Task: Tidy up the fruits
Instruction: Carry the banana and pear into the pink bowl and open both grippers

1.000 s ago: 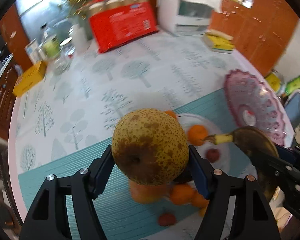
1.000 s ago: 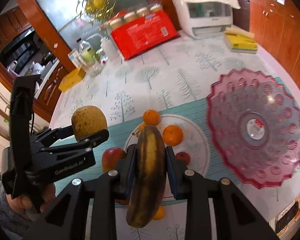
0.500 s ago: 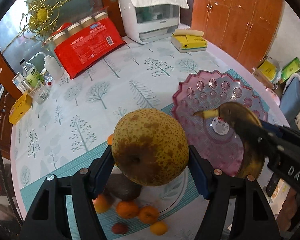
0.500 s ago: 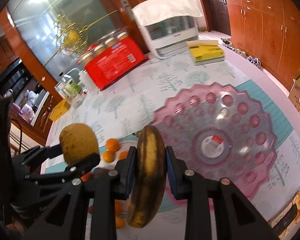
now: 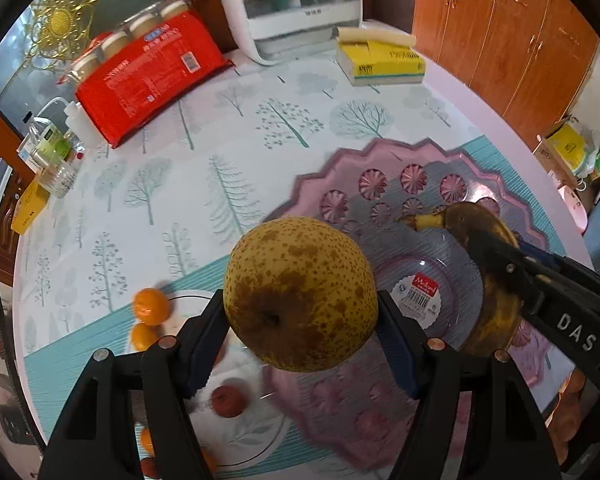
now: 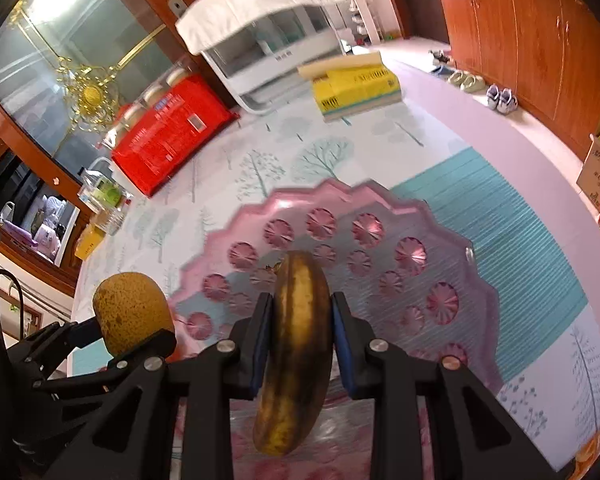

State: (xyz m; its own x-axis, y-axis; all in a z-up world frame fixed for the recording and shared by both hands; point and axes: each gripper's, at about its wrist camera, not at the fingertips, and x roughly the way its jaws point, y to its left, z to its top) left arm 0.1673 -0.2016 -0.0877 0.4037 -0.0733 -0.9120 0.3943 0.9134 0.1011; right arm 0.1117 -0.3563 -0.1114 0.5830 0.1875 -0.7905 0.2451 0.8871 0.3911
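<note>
My left gripper is shut on a brown-speckled yellow pear and holds it in the air above the near edge of the pink scalloped plate. My right gripper is shut on a browned banana that hangs over the same pink plate. In the left wrist view the banana and the right gripper sit at the right; in the right wrist view the pear and the left gripper sit at the lower left.
A clear glass plate at lower left holds small oranges and a small red fruit. Farther back on the tree-print cloth are a red package, a white appliance, a yellow box and bottles.
Both grippers have swung from over the clear fruit plate to over the pink plate, still holding the pear and the banana. The pink plate now fills the middle of both views.
</note>
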